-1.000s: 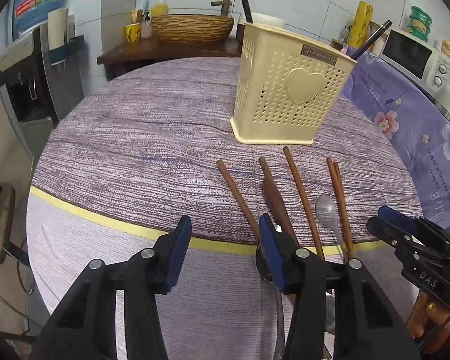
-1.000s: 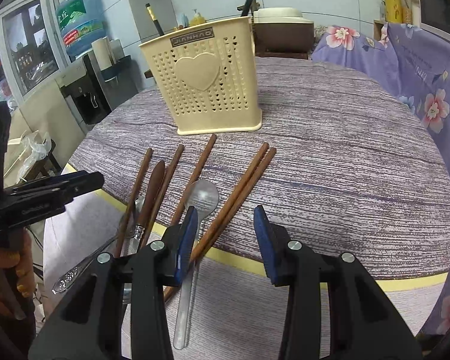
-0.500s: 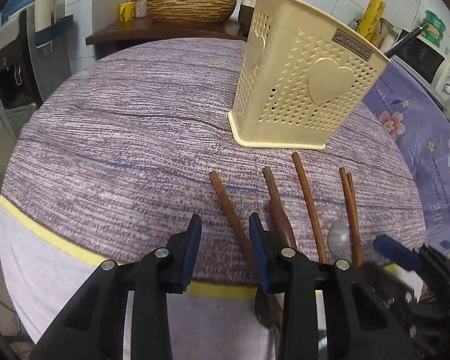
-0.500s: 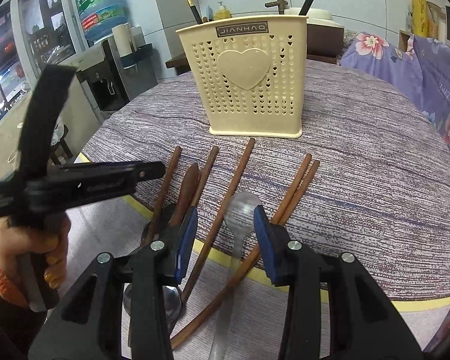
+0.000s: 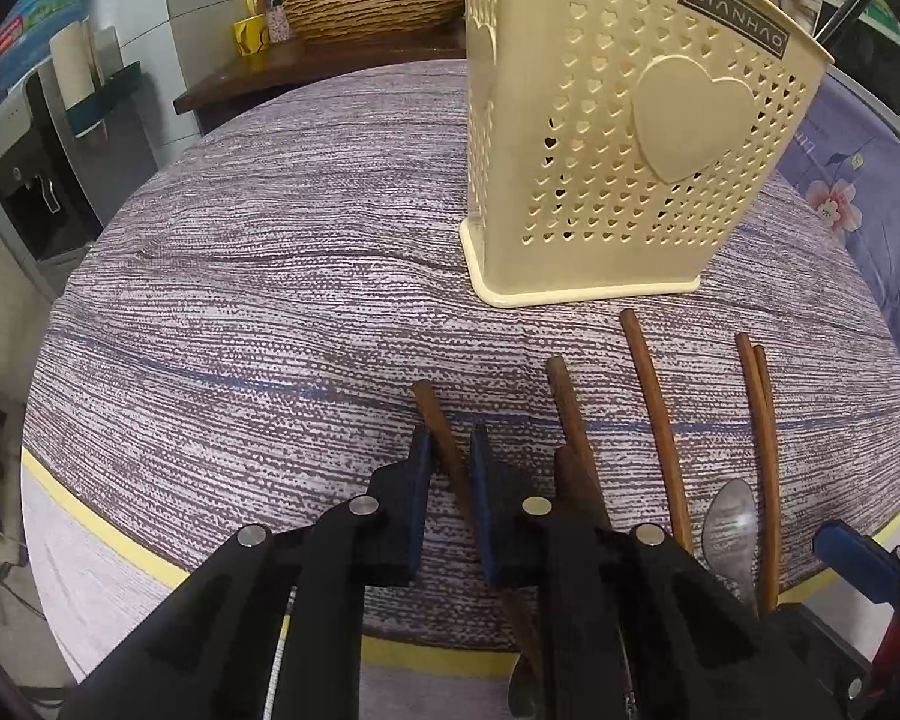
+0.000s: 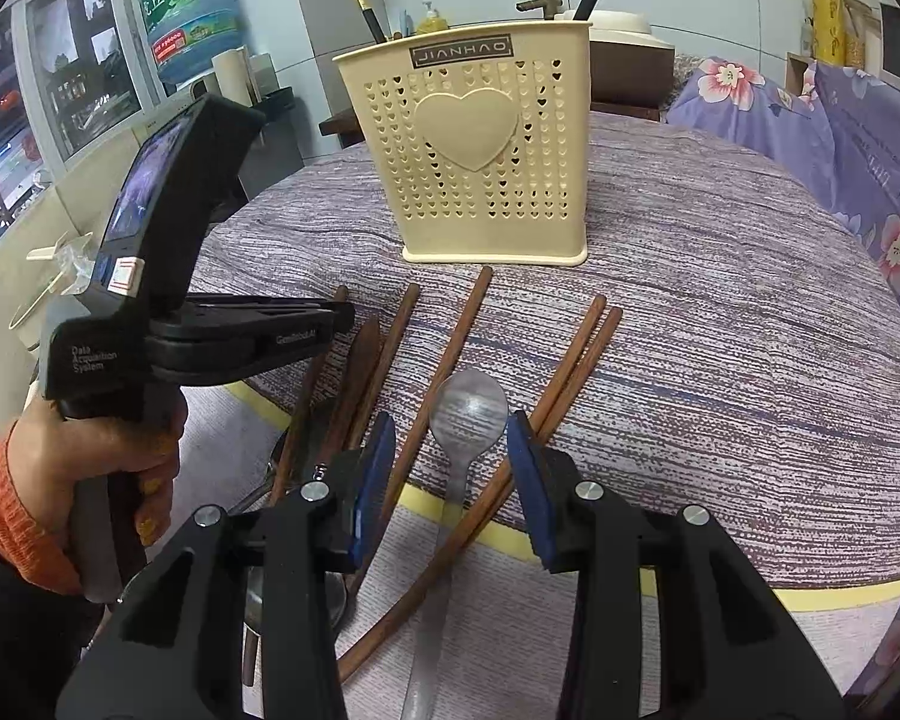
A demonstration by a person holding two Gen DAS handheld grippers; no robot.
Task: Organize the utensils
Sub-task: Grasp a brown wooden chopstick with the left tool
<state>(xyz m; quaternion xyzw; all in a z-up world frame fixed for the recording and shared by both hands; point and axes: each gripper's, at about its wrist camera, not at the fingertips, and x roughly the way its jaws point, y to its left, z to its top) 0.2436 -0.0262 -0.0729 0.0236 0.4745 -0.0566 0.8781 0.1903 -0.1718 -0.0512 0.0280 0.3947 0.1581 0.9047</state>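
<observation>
A cream perforated utensil holder [image 5: 624,138] with a heart stands on the round table [image 5: 270,300]; it also shows in the right wrist view [image 6: 480,156]. Several brown wooden chopsticks and a steel spoon [image 6: 468,414] lie in front of it. My left gripper [image 5: 450,468] has closed its blue pads around the leftmost chopstick [image 5: 432,414]. My right gripper [image 6: 450,444] is open, its pads either side of the spoon and one chopstick [image 6: 450,360]. A chopstick pair [image 6: 576,354] lies just to the right.
A wooden sideboard with a woven basket [image 5: 372,0] stands behind the table. A floral purple cloth [image 6: 858,138] covers the right side. A water dispenser [image 6: 192,18] stands at the left. The left gripper's body [image 6: 168,276] is close on the right gripper's left.
My left gripper moved forward and narrowed from wide open onto the leftmost chopstick. My right gripper shifted left from the chopstick pair to straddle the spoon.
</observation>
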